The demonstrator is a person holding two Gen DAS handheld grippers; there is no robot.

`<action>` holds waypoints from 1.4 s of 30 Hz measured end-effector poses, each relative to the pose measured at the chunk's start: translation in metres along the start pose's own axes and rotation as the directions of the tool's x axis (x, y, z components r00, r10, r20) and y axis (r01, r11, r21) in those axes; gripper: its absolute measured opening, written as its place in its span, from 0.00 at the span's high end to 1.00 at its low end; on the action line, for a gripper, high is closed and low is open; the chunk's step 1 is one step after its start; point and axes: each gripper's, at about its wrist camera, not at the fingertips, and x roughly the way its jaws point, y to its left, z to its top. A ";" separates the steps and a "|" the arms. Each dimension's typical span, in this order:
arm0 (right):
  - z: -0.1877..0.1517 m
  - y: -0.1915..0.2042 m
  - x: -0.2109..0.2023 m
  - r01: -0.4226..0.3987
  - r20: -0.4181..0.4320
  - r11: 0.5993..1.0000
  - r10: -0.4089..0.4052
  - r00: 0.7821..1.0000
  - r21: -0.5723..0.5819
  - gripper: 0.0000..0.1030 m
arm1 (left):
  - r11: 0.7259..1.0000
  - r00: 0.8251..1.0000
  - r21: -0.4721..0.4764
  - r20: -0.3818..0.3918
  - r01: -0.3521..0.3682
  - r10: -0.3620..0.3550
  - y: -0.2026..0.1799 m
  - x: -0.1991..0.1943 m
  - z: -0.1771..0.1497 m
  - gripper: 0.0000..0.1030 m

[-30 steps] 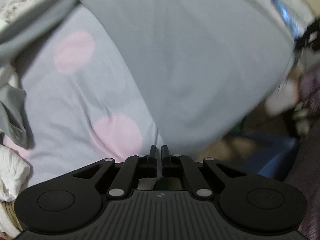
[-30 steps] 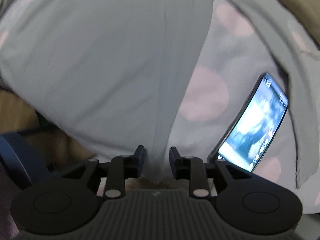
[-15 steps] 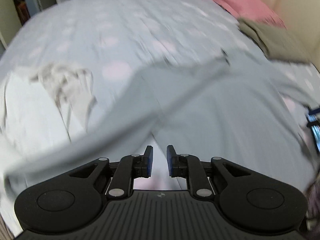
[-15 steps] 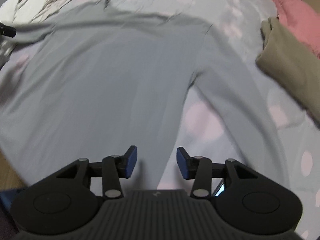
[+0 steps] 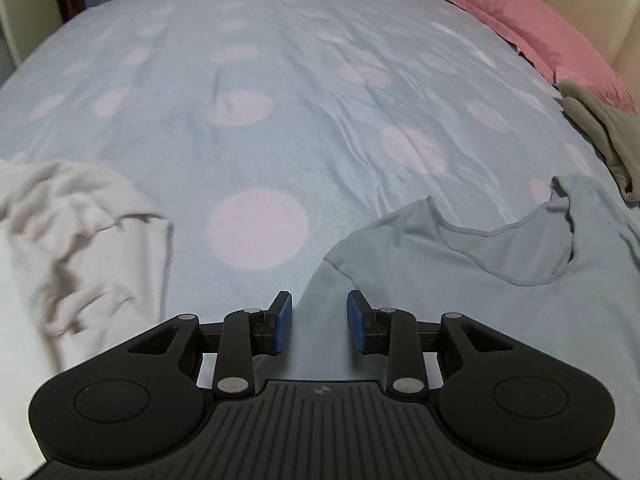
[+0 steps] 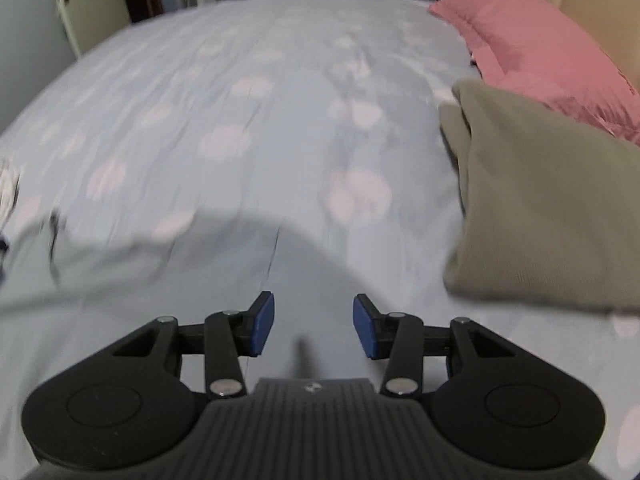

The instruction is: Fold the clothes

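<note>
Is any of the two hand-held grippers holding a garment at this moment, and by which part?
Nothing is held. The left hand-held gripper and the right hand-held gripper both stand open above the grey shirt, which lies flat on the bed.

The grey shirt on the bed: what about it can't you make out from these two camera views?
- Left wrist view: the grey shirt runs off the right and bottom edges; the left gripper body hides its lower part.
- Right wrist view: motion blur smears the shirt, so folds and seams are unreadable.
- Right wrist view: the olive garment is cut by the right edge.
</note>
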 end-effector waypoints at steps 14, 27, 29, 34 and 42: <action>0.022 0.015 0.090 -0.003 -0.037 0.999 0.004 0.999 0.032 0.45 | 0.997 0.988 0.071 0.152 -0.003 -0.008 -0.015 0.021 -0.009 0.56; 0.029 0.004 0.052 -0.064 0.106 0.994 0.054 0.993 0.089 0.91 | 0.999 0.951 0.010 0.306 -0.037 0.032 -0.015 -0.017 0.007 0.96; 0.026 0.005 0.055 -0.056 0.098 0.995 0.048 0.994 0.081 0.91 | 0.997 0.955 0.039 0.291 -0.066 0.052 -0.019 -0.013 0.009 0.96; 0.023 0.012 0.066 -0.030 0.076 0.998 0.026 0.997 0.063 0.91 | 0.997 0.974 0.030 0.218 -0.068 0.060 -0.023 0.011 0.008 0.94; 0.028 0.021 0.069 0.025 0.026 0.998 -0.027 0.999 0.065 0.60 | 0.995 0.977 -0.011 0.190 -0.095 0.096 -0.010 -0.006 0.008 0.61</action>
